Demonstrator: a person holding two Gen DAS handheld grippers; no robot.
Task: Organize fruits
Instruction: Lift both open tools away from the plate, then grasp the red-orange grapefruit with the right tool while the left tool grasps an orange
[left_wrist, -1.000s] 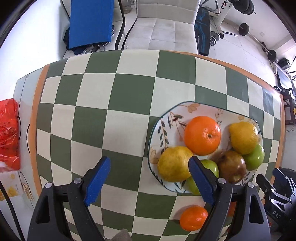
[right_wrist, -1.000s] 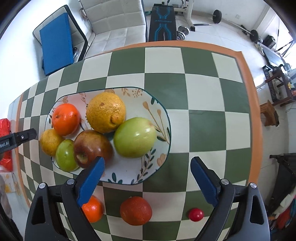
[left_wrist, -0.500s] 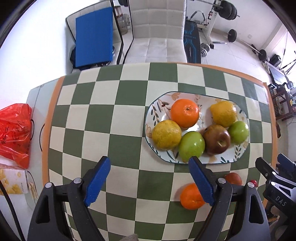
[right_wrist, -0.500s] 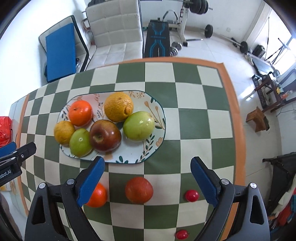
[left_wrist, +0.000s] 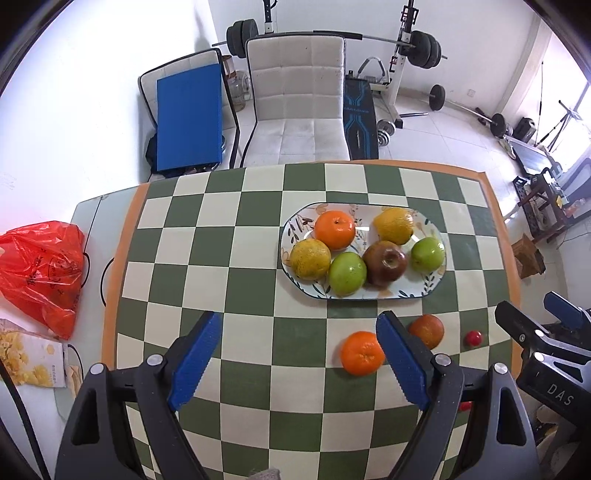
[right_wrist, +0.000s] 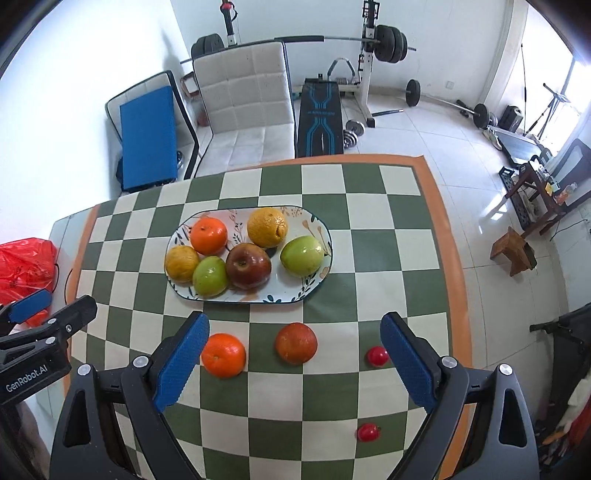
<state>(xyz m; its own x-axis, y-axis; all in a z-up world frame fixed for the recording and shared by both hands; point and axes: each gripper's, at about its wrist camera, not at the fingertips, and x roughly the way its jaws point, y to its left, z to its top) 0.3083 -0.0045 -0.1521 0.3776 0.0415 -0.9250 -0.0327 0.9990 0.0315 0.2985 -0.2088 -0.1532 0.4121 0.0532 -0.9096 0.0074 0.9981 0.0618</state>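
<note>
Both grippers, left (left_wrist: 299, 354) & right (right_wrist: 293, 356), gape empty above tablecloth (right_wrist: 373, 254); plate (right_wrist: 314, 284) holds six fruits.

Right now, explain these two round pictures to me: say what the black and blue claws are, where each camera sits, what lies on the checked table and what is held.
No robot here: a person holds a two-finger gripper in each hand, and a fisheye camera on each looks forward along its blue-padded fingers.

One picture looks from the left gripper, the other from the right gripper. Both are open and hold nothing.

On the green and cream checked tablecloth stands an oval flowered plate with six fruits, among them a dark red apple.

Loose before the plate lie a bright orange mandarin, a redder orange fruit and two small red round fruits.
</note>
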